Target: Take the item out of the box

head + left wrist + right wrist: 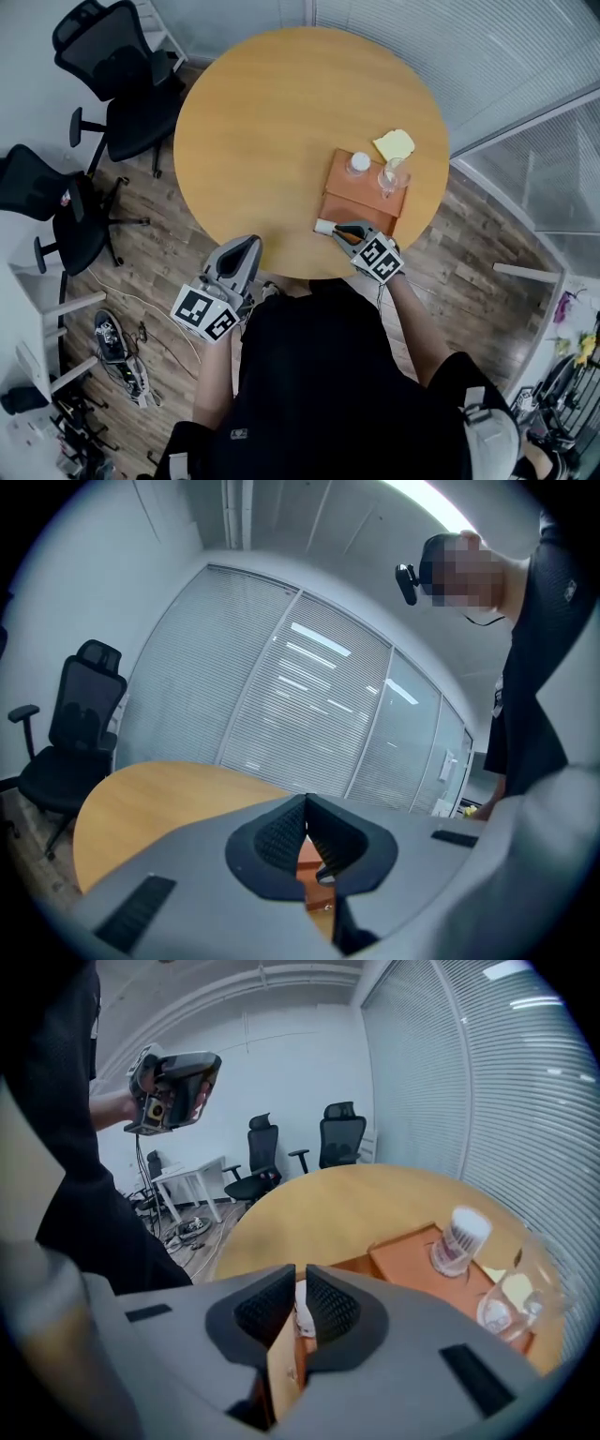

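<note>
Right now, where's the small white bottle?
Head view: the small white bottle stands on the orange box, on the right of the round table, just left of the clear glass.

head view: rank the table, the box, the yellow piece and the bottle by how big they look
1. table, by far the largest
2. box
3. yellow piece
4. bottle, seen from almost straight above, so mostly its top shows and its height does not count here

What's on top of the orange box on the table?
A white-capped bottle and a clear glass stand on the orange box. The right gripper pinches its flap at the near edge; the contents are hidden.
</note>
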Demonstrator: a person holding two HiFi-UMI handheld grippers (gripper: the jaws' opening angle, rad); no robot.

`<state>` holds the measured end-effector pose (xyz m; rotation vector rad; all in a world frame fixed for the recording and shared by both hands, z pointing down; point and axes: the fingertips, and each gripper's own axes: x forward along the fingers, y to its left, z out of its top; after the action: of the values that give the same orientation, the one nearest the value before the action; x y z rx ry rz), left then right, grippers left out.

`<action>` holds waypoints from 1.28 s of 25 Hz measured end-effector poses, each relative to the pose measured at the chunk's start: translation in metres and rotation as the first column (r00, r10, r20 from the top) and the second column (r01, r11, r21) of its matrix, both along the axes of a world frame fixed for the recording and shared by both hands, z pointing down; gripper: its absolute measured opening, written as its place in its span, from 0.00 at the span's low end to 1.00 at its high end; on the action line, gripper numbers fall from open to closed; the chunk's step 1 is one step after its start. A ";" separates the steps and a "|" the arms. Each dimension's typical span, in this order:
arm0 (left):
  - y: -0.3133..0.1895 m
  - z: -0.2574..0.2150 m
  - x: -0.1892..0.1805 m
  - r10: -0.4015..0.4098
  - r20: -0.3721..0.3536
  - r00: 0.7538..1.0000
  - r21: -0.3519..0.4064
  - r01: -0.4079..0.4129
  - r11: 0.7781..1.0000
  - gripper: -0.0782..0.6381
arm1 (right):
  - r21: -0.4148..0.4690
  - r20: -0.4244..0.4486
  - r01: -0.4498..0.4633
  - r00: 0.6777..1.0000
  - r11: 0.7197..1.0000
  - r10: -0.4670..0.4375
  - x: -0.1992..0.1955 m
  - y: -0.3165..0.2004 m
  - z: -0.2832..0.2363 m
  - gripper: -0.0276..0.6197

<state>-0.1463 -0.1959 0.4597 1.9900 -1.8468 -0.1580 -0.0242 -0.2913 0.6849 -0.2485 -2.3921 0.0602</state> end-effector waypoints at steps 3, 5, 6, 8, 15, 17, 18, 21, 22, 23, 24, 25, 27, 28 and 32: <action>0.004 0.003 0.003 -0.051 0.003 0.999 -0.007 0.051 0.999 0.12 | -0.011 -0.039 0.067 0.997 0.998 -0.068 -0.002 -0.002 0.017 0.08; 0.008 0.005 0.004 -0.086 0.004 0.996 -0.012 0.086 0.996 0.12 | -0.013 -0.067 0.109 0.992 0.994 -0.110 -0.002 -0.004 0.029 0.11; 0.010 0.006 0.003 -0.103 0.004 0.995 -0.014 0.103 0.995 0.12 | -0.014 -0.076 0.128 0.989 0.992 -0.128 -0.004 -0.004 0.034 0.13; 0.015 0.009 0.002 -0.134 0.002 0.991 -0.017 0.134 0.991 0.12 | -0.014 -0.088 0.158 0.983 0.987 -0.159 -0.007 -0.004 0.042 0.14; 0.028 0.017 0.010 -0.215 -0.005 0.977 -0.033 0.215 0.976 0.12 | 0.020 -0.189 0.280 0.944 0.960 -0.271 -0.010 -0.006 0.067 0.18; 0.029 0.017 0.011 -0.228 -0.003 0.974 -0.038 0.228 0.973 0.12 | 0.022 -0.206 0.315 0.930 0.949 -0.304 -0.011 -0.005 0.071 0.19; 0.029 0.018 0.010 -0.236 -0.002 0.972 -0.038 0.235 0.971 0.12 | 0.018 -0.212 0.329 0.924 0.944 -0.318 -0.011 -0.004 0.072 0.19; 0.028 0.016 0.010 -0.257 0.002 0.967 -0.033 0.256 0.966 0.12 | 0.004 -0.221 0.365 0.908 0.931 -0.356 -0.012 -0.003 0.074 0.23; 0.028 0.015 0.010 -0.262 0.003 0.965 -0.033 0.262 0.964 0.12 | -0.001 -0.223 0.372 0.905 0.928 -0.363 -0.013 -0.003 0.075 0.23; 0.029 0.014 0.009 -0.268 0.003 0.964 -0.034 0.267 0.963 0.12 | -0.004 -0.226 0.378 0.902 0.926 -0.369 -0.014 -0.003 0.076 0.23; 0.030 0.015 0.008 -0.273 0.002 0.962 -0.036 0.273 0.961 0.12 | -0.007 -0.234 0.382 0.898 0.924 -0.373 -0.015 -0.003 0.078 0.23; 0.031 0.015 0.006 -0.277 0.000 0.961 -0.040 0.277 0.960 0.12 | -0.010 -0.244 0.386 0.894 0.923 -0.376 -0.016 -0.002 0.079 0.23; 0.034 0.016 0.005 -0.284 0.000 0.959 -0.049 0.283 0.958 0.12 | -0.020 -0.257 0.392 0.887 0.920 -0.383 -0.018 -0.001 0.084 0.23; 0.034 0.016 0.006 -0.286 0.000 0.958 -0.053 0.285 0.957 0.12 | -0.029 -0.259 0.391 0.886 0.920 -0.384 -0.018 -0.001 0.086 0.24; 0.034 0.017 0.009 -0.289 0.003 0.957 -0.061 0.289 0.955 0.12 | -0.082 -0.256 0.360 0.894 0.929 -0.369 -0.020 -0.002 0.097 0.27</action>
<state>-0.1368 -0.1616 0.4763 1.6680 -2.1049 -0.1900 -0.0441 -0.2930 0.7823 -0.6600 -2.0411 -0.0408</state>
